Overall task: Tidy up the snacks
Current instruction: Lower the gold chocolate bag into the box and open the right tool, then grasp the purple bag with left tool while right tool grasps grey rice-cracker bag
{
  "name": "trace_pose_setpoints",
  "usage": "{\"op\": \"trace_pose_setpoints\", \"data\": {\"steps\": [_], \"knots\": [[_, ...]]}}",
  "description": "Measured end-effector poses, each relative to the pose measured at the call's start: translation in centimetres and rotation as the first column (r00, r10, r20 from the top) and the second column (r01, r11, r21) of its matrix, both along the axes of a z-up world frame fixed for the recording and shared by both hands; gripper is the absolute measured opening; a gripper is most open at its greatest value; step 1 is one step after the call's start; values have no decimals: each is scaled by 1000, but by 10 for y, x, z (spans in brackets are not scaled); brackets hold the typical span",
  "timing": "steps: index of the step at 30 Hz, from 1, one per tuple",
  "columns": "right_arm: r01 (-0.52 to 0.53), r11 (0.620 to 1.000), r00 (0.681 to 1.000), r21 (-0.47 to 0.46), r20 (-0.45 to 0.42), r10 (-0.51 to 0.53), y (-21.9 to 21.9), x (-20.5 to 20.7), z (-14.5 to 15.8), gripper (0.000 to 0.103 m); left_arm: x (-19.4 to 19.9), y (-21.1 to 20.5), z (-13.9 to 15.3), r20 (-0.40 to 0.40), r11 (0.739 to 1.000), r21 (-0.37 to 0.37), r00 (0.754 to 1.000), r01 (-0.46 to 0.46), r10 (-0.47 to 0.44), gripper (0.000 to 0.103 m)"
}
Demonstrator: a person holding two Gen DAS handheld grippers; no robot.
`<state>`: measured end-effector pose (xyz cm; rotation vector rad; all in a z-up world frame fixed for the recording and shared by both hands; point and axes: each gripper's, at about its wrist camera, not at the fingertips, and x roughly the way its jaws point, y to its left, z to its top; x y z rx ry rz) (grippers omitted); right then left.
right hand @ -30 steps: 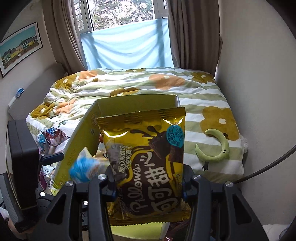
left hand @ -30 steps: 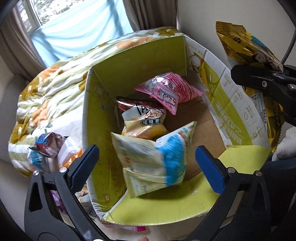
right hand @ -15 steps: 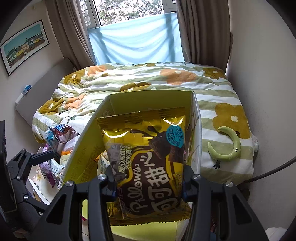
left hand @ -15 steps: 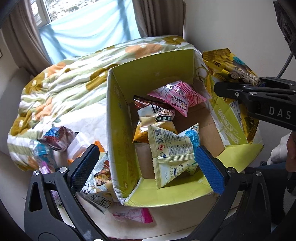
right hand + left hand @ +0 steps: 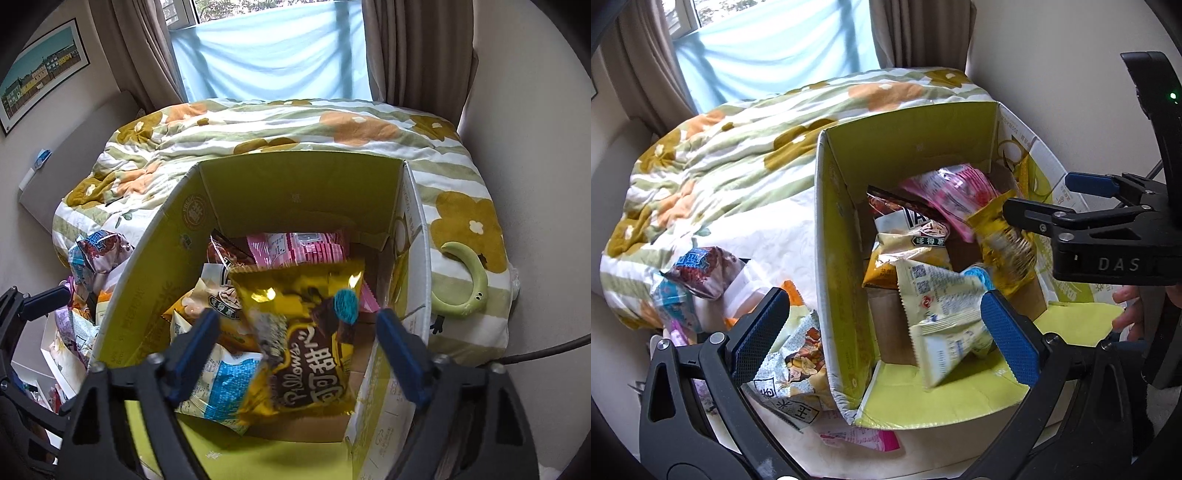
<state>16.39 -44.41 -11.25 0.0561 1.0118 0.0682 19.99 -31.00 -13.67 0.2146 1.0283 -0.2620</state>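
Left wrist view
Left tongs [image 5: 882, 334]: spread wide with nothing between the blue pads, hanging over the near left corner of the box.
Box [image 5: 908, 147]: an open cardboard carton, yellow-green inside, flaps folded out, standing against the bed.
Gold packet [image 5: 1004, 240]: blurred, inside the box at its right side, just beside the black arm of the right tongs [image 5: 1071, 203].
White and blue packet [image 5: 942, 310]: leaning in the near part of the box, close to the right pad.
Pink packet [image 5: 953, 188]: lying toward the far wall of the box.
Orange packet [image 5: 901, 254]: in the middle of the box, under a brown and white one.
Loose snacks [image 5: 701, 269]: several packets heaped outside the box on its left, at the edge of the bed.
Bed [image 5: 738, 147]: covered with a flowered quilt of green stripes.
Hand [image 5: 1126, 310]: fingers show at the right edge, below the right tongs.

Right wrist view
Right tongs [image 5: 295, 345]: opening, the blue pads well apart and clear of the gold packet [image 5: 306, 343], which is between them but untouched.
Gold packet: blurred, tilted, over the other packets inside the box [image 5: 295, 177].
Pink packet [image 5: 295, 247]: behind the gold one, near the far wall.
White and blue packet [image 5: 225, 384]: low left in the box, partly under the gold one.
Green curved toy [image 5: 465, 284]: lying on the bed [image 5: 258, 125] to the right of the box.
Left tongs [image 5: 37, 299]: one arm shows at the left edge; whether they are spread cannot be told here.
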Motion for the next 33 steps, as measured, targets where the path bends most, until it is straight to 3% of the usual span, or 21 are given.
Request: {"op": "trace_pose_setpoints", "data": {"steps": [8, 18, 27, 33], "knots": [[-14, 1000, 999, -13, 29, 14, 0, -15, 0, 102, -3, 8, -2, -16, 1000, -15, 1000, -25, 25, 102], [-37, 998, 997, -53, 67, 40, 13, -28, 28, 102, -20, 33, 27, 29, 997, -46, 998, -59, 60, 102], [-31, 995, 990, -96, 134, 44, 64, -67, 69, 102, -50, 105, 64, 105, 991, -104, 990, -84, 95, 102], [23, 999, 987, -36, 162, -17, 108, -96, 78, 102, -66, 168, 75, 128, 992, -102, 988, -71, 83, 102]]}}
